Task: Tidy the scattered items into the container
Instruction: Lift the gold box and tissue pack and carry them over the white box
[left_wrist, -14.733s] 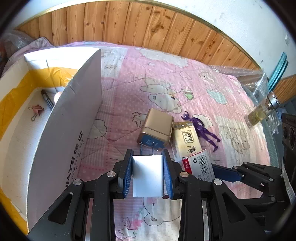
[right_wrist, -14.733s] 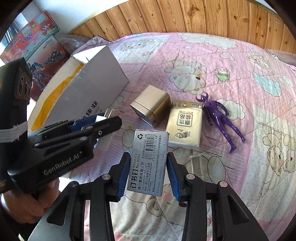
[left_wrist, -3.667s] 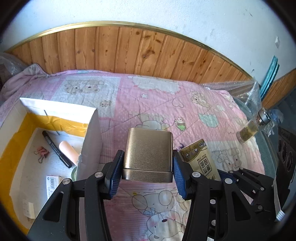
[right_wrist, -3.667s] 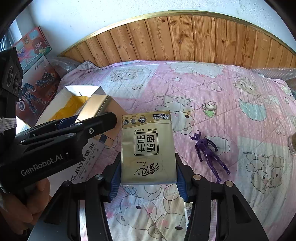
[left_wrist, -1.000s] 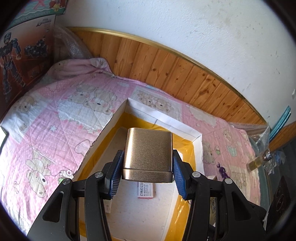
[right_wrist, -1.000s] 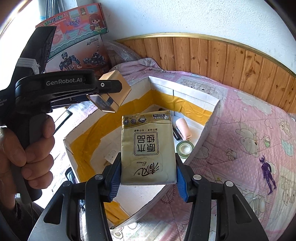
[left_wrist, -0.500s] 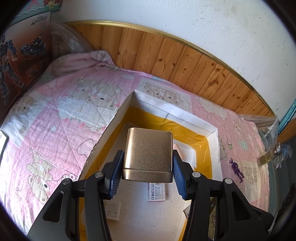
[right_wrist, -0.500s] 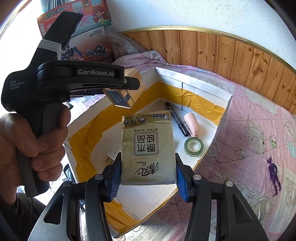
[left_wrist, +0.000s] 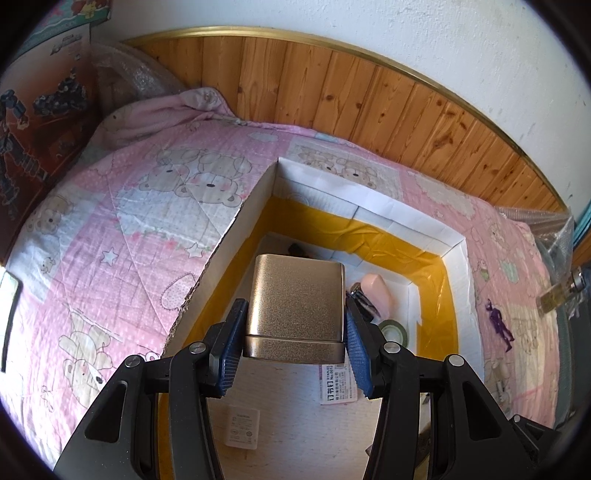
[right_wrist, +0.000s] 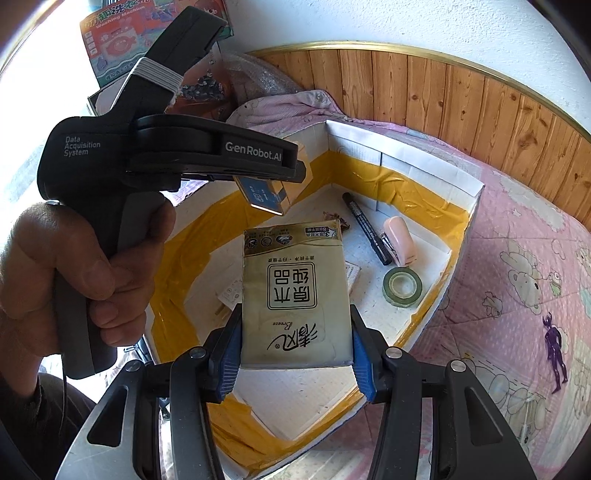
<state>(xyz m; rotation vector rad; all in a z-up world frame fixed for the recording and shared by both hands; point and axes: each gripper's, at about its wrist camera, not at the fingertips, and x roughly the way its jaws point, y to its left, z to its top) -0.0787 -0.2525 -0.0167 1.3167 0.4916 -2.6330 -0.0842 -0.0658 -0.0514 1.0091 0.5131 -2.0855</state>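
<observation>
Jaws grip one gold tin (left_wrist: 295, 306), one tissue pack (right_wrist: 295, 295) (over box (left_wrist: 373, 201)).

Sitting open on the quilt (left_wrist: 122, 229): cardboard box (right_wrist: 402, 162). Lying inside near its far wall: marker (right_wrist: 365, 229), stapler (right_wrist: 400, 240), tape roll (right_wrist: 402, 286). Lying outside, beyond its right wall: toy figure (right_wrist: 556, 354).
</observation>
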